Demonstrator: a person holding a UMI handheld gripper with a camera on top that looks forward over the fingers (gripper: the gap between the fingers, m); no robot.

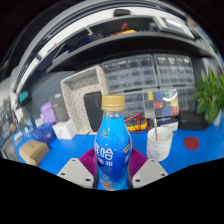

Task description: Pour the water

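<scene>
A blue drink bottle (112, 150) with a yellow cap (113, 102) stands upright between my fingers. My gripper (112, 172) is shut on the bottle, with the magenta pads (91, 165) pressing its lower body from both sides. Just beyond the fingers to the right a white paper cup (159, 143) stands on the blue tabletop (185, 152). I cannot see inside the cup.
A red round coaster (191, 143) lies right of the cup. A brown box (34, 151) and blue items (41, 132) sit on the left. Behind are a chair (88, 100), a green plant (211, 95) and shelves with small objects (160, 100).
</scene>
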